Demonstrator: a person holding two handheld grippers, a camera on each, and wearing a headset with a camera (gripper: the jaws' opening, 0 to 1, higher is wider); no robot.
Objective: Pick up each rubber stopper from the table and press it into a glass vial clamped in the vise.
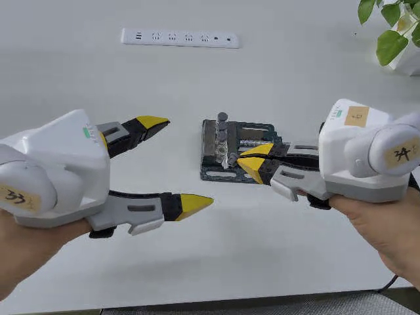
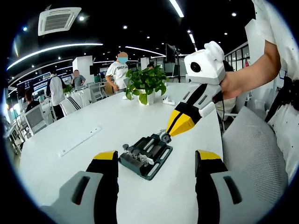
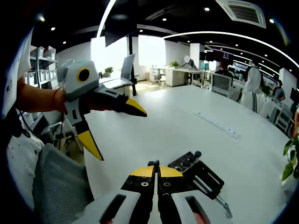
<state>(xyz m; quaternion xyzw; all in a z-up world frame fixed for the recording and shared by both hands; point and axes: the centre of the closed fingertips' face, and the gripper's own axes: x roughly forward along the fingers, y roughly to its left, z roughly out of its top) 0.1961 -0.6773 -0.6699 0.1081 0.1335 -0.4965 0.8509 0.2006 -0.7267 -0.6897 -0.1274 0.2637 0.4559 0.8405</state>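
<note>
Jaws together at the vise (image 1: pixel 216 172) (whether they pinch anything is too small to tell), the right gripper (image 1: pixel 248 159) should press squarely down the vial (image 1: pixel 231 157), while the left gripper (image 1: pixel 180 161) gapes idle.

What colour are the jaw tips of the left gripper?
Yellow, with black behind them. The left gripper shows this best in the head view.
</note>
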